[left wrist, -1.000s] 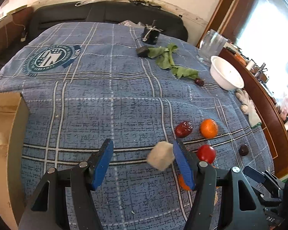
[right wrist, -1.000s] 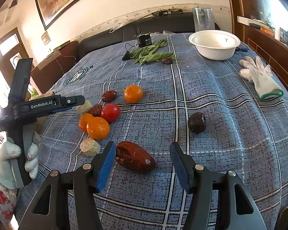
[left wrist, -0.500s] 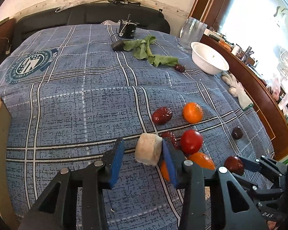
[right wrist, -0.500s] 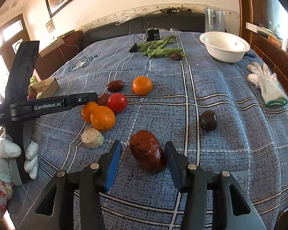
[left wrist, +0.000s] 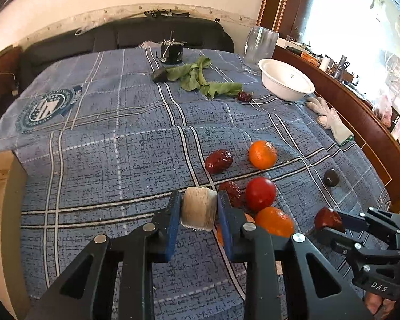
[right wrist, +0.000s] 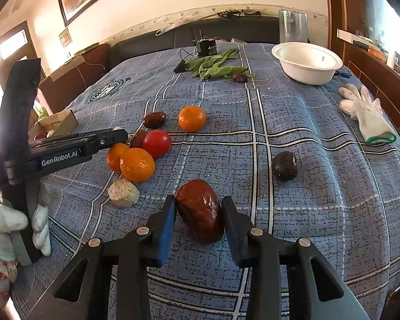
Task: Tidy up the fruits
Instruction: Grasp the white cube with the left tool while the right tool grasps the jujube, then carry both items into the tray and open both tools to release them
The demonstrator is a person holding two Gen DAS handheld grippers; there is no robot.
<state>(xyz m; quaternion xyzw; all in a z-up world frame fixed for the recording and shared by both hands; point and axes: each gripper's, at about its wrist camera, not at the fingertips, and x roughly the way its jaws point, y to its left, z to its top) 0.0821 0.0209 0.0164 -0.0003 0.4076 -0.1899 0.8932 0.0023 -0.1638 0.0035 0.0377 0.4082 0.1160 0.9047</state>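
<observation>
My left gripper (left wrist: pixel 198 209) is shut on a pale beige fruit chunk (left wrist: pixel 199 208) just above the blue plaid cloth. My right gripper (right wrist: pixel 200 213) is shut on a glossy red date (right wrist: pixel 200 209); it also shows in the left wrist view (left wrist: pixel 328 218). Beside them lie a red tomato (right wrist: pixel 157 143), two oranges (right wrist: pixel 137 164), a third orange (right wrist: pixel 192 118), dark dates (right wrist: pixel 154 119), a dark fruit (right wrist: pixel 284 166) and a second beige chunk (right wrist: pixel 124 192).
A white bowl (right wrist: pixel 306 62) stands far right with a glass jar (right wrist: pixel 292 26) behind it. Green leaves (right wrist: pixel 213 65) and a date (right wrist: pixel 240 77) lie at the back. White gloves (right wrist: pixel 366 114) lie right. A cardboard box (left wrist: pixel 0 186) is at the left.
Both grippers closed: the left onto the beige chunk, the right onto the red date. Both views shifted slightly forward.
</observation>
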